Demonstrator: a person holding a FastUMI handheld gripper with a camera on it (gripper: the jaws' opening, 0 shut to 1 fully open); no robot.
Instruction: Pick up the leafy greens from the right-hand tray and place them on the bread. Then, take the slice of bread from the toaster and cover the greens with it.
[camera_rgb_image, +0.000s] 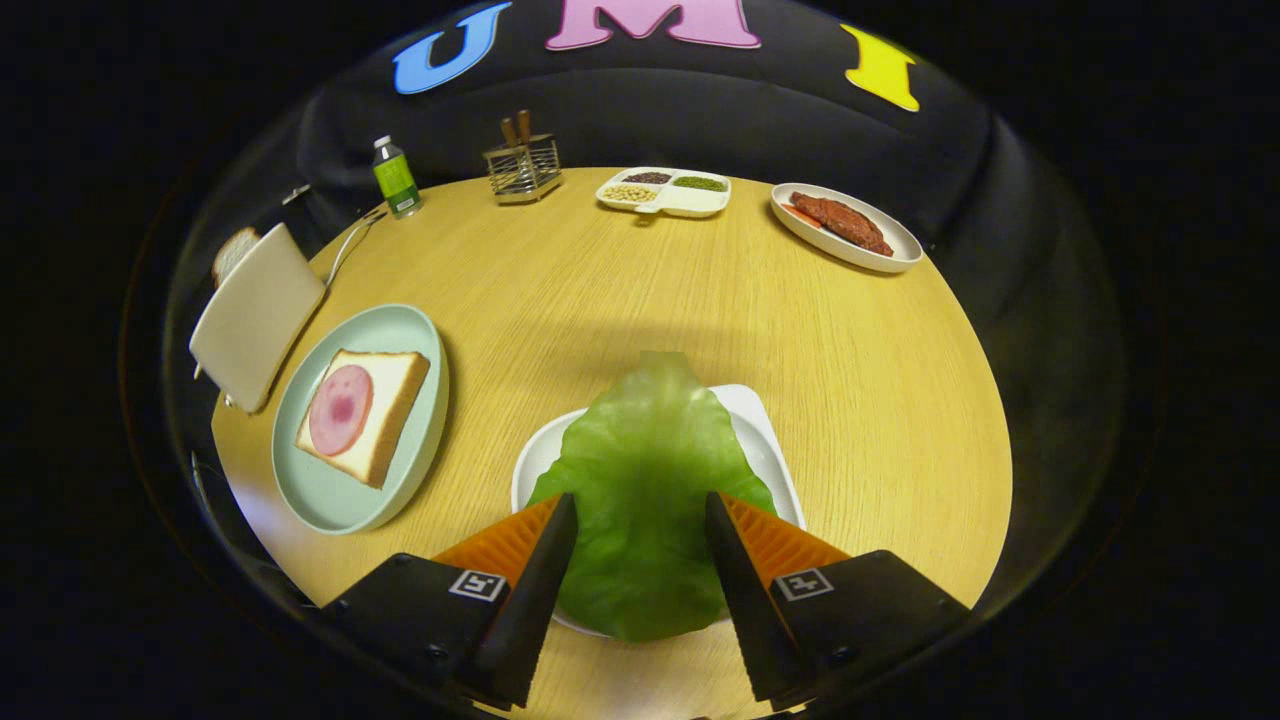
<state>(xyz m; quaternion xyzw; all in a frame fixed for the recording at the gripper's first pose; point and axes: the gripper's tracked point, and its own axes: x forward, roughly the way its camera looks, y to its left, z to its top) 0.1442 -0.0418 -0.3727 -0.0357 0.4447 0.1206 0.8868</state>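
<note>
A large green lettuce leaf (640, 480) lies between my gripper's (640, 520) two fingers, which press on its sides. It hangs over the white right-hand tray (765, 440), and its far tip reaches past the tray's back edge. To the left, a pale green plate (400, 330) holds a slice of bread (385, 410) topped with a round pink ham slice (340, 408). Beyond that plate stands a white toaster (255, 315) with a slice of bread (232, 252) sticking out of it.
At the far side of the round wooden table (880, 400) are a green bottle (396, 178), a wire utensil rack (523, 165), a divided white dish of grains (665, 190) and an oval plate of meat (845, 225). A cable (345, 250) runs from the toaster.
</note>
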